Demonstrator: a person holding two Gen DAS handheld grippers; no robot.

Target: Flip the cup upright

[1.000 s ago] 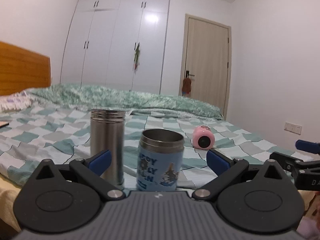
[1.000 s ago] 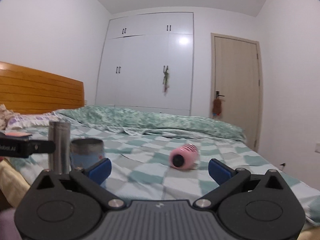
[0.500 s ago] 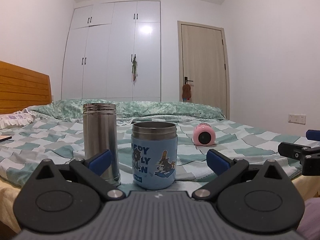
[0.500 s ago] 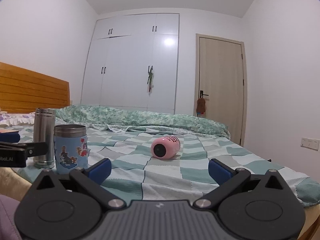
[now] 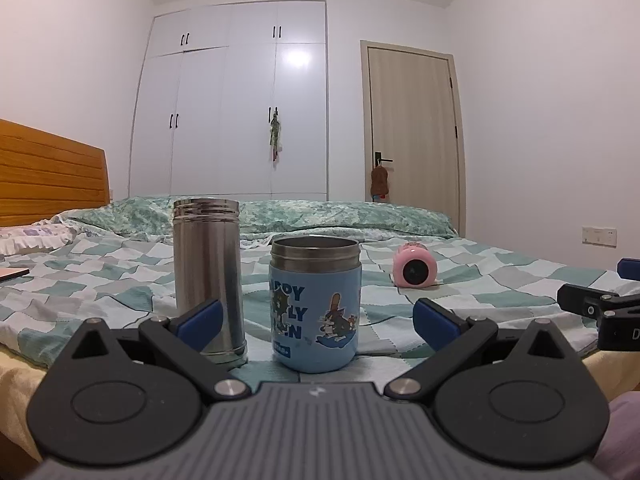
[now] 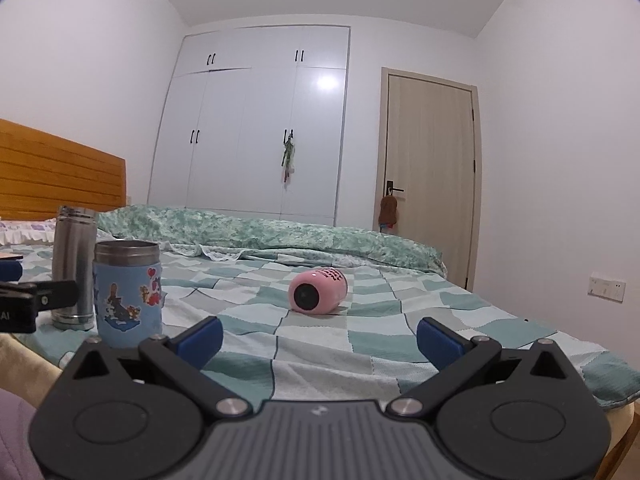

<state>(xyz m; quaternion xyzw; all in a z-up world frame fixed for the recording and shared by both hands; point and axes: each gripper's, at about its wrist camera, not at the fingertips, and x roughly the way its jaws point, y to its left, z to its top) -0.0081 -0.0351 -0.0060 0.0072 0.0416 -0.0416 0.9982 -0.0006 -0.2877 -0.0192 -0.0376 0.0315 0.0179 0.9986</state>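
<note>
A pink cup (image 6: 318, 292) lies on its side on the checked bedspread, its mouth toward me; it also shows in the left wrist view (image 5: 414, 271) at the right. A blue cartoon cup (image 5: 315, 304) stands upright near the bed's front edge, also seen in the right wrist view (image 6: 128, 288). A steel flask (image 5: 208, 268) stands upright just left of it, also in the right wrist view (image 6: 74, 272). My left gripper (image 5: 316, 320) is open and empty, just short of the blue cup. My right gripper (image 6: 318, 336) is open and empty, well short of the pink cup.
The bed (image 6: 400, 320) fills the foreground; its wooden headboard (image 5: 52, 176) is at the left. A white wardrobe (image 6: 256, 124) and a door (image 6: 430, 176) stand behind. The right gripper's body (image 5: 600, 312) shows at the right edge of the left view.
Both grippers have tilted up and dropped lower toward the bed's edge. The cups sit closer to eye level. Nothing on the bed has moved.
</note>
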